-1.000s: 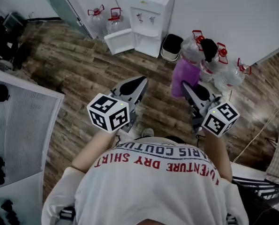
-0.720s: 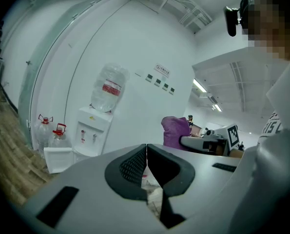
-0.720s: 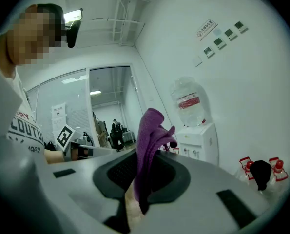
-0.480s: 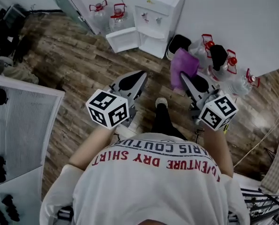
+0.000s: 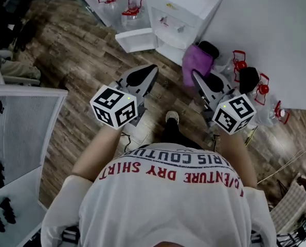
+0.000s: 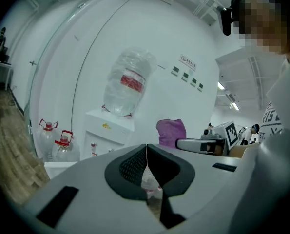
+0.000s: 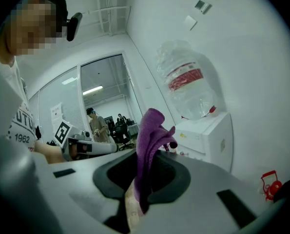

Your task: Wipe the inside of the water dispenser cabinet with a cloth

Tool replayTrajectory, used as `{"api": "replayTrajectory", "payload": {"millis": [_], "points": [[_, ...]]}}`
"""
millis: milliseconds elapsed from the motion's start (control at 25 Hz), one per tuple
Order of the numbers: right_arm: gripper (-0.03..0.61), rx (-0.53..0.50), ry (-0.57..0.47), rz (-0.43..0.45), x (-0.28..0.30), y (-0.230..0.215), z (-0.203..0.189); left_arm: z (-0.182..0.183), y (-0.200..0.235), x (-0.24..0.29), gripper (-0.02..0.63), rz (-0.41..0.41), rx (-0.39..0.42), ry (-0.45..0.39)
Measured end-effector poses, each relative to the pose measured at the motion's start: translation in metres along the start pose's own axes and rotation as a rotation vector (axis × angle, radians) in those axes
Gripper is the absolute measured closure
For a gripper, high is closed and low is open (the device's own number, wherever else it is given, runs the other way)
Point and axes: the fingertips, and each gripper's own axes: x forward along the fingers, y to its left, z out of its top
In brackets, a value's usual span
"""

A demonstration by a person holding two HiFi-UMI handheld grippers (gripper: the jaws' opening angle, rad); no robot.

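The white water dispenser (image 5: 181,15) stands against the wall at the top of the head view, its low cabinet door (image 5: 136,39) swung open to the left. My right gripper (image 5: 195,77) is shut on a purple cloth (image 5: 196,63) that stands up from its jaws, short of the dispenser. The right gripper view shows the cloth (image 7: 149,143) pinched in my right gripper (image 7: 144,172), with the dispenser (image 7: 208,135) behind. My left gripper (image 5: 151,70) is shut on nothing; in its own view the left gripper (image 6: 146,152) points at the dispenser (image 6: 108,130).
Two red-capped water bottles (image 5: 123,3) stand left of the dispenser, more bottles (image 5: 255,81) and a black bin (image 5: 210,49) to its right. A mesh-topped table (image 5: 19,117) lies at my left. The person's foot (image 5: 172,118) is on the wooden floor. People (image 7: 98,126) stand far behind.
The person has stepped toward the dispenser, so both grippers are nearer to it. The cloth stays in the right gripper.
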Motion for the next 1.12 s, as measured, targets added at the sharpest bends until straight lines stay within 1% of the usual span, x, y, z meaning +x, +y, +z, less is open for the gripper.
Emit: {"api": "replayTrajectory", "payload": {"millis": [160,320,440,520,600,680,880,1120], "points": [[0.515,-0.008,0.035,0.025,0.036,-0.038,-0.008,0.002,0.037,0.032,0.586,0.043,0.01,-0.008],[0.515,-0.022,0.082,0.05,0.073,-0.062,-0.031,-0.016,0.073,0.05,0.586,0.096,0.002,0.006],[0.515,-0.015,0.099,0.045,0.1,-0.078,-0.056,-0.036,0.102,0.064,0.586,0.1,0.001,0.022],[0.515,-0.003,0.122,0.044,0.117,-0.087,-0.08,-0.055,0.121,0.069,0.586,0.103,-0.007,0.034],[0.515,-0.011,0.144,0.044,0.137,-0.096,-0.105,-0.075,0.144,0.078,0.586,0.101,-0.011,0.042],[0.515,-0.024,0.161,0.043,0.156,-0.105,-0.135,-0.099,0.168,0.088,0.586,0.096,-0.007,0.054],[0.515,-0.021,0.197,0.015,0.207,-0.13,-0.226,-0.181,0.234,0.11,0.586,0.086,-0.018,0.084],[0.515,-0.059,0.219,0.004,0.273,-0.163,-0.332,-0.283,0.31,0.143,0.586,0.071,0.028,0.137]]}}
